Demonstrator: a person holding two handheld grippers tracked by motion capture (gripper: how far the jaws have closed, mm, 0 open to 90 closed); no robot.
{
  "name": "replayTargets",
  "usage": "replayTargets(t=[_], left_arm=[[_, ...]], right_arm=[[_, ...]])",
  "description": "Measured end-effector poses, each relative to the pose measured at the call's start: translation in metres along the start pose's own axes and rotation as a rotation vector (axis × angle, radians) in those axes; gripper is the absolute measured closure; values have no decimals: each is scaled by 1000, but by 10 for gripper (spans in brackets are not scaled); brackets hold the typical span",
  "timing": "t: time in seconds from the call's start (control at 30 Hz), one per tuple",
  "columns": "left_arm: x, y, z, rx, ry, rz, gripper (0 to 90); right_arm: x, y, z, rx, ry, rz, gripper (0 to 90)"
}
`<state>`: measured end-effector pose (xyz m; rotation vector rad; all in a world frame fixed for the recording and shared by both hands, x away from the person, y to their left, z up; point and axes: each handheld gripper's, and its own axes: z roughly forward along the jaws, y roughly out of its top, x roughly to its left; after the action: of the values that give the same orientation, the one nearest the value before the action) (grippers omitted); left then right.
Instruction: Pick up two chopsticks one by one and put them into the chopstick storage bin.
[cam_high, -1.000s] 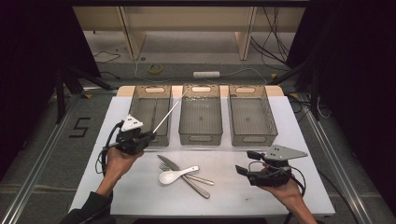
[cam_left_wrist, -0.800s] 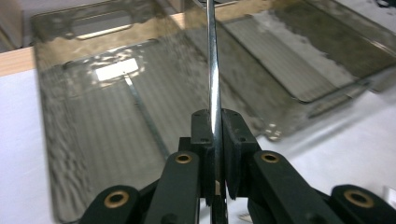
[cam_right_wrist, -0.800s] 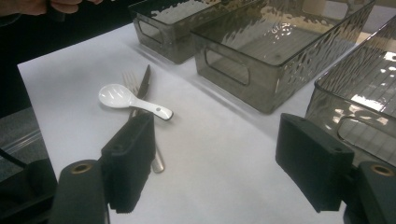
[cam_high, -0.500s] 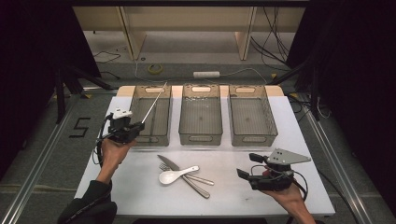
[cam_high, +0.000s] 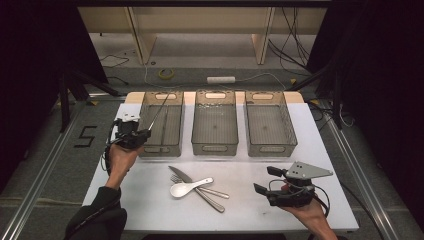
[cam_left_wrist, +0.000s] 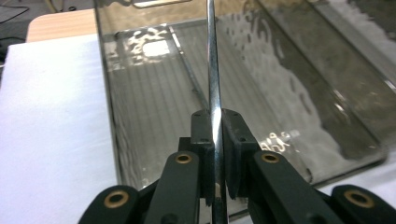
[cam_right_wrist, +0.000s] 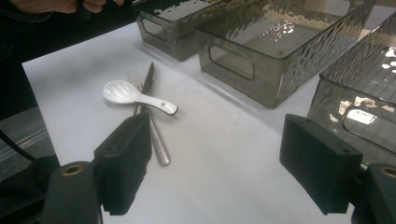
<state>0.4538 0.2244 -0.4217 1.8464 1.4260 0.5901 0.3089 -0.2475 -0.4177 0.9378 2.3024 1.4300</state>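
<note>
Item: thin metal rod (cam_left_wrist: 214, 70), a slender shiny utensil handle whose far end cannot be made out. It is clamped between the jaws of the left gripper (cam_left_wrist: 214, 122), which are closed tight on its lower length. In the left gripper view the rod rises straight up from the pads; in the high view the rod (cam_high: 157, 114) slants up and away from the left gripper (cam_high: 131, 136), over the interior of the left bin (cam_high: 147, 122). Whether its tip touches the bin floor cannot be told.

Left bin (cam_left_wrist: 106, 93): smoky translucent plastic, ribbed floor, handle cut-out at the far end. Besides the held rod, a thin dark line lies on its floor; what it is cannot be told.

Middle bin (cam_high: 215, 147): same make, just beside the left one.

Right bin (cam_high: 272, 149): same make, just beside the middle one.

Loose pieces on the white table (cam_high: 150, 210), in front of the bins: white spoon (cam_high: 187, 188), lying across a fork (cam_high: 176, 178) and a knife (cam_high: 195, 187), all touching in one small heap. In the right gripper view the white spoon (cam_right_wrist: 135, 95) lies beyond the jaws.

Right gripper (cam_high: 267, 181): held low over the table near its front right corner, well apart from the heap, jaws spread wide, having just been opening, with nothing between them.
</note>
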Motion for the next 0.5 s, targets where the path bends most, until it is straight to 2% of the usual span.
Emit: replayTargets(t=[0.37, 0.4, 0.5], left_arm=[[7, 2, 10, 56, 33, -67, 824], [6, 2, 10, 51, 32, -71, 806], [5, 5, 9, 52, 39, -80, 601]], right_arm=[[1, -1, 0, 4, 11, -5, 267], [1, -1, 1, 6, 11, -4, 267], [1, -1, 0, 7, 13, -5, 267]])
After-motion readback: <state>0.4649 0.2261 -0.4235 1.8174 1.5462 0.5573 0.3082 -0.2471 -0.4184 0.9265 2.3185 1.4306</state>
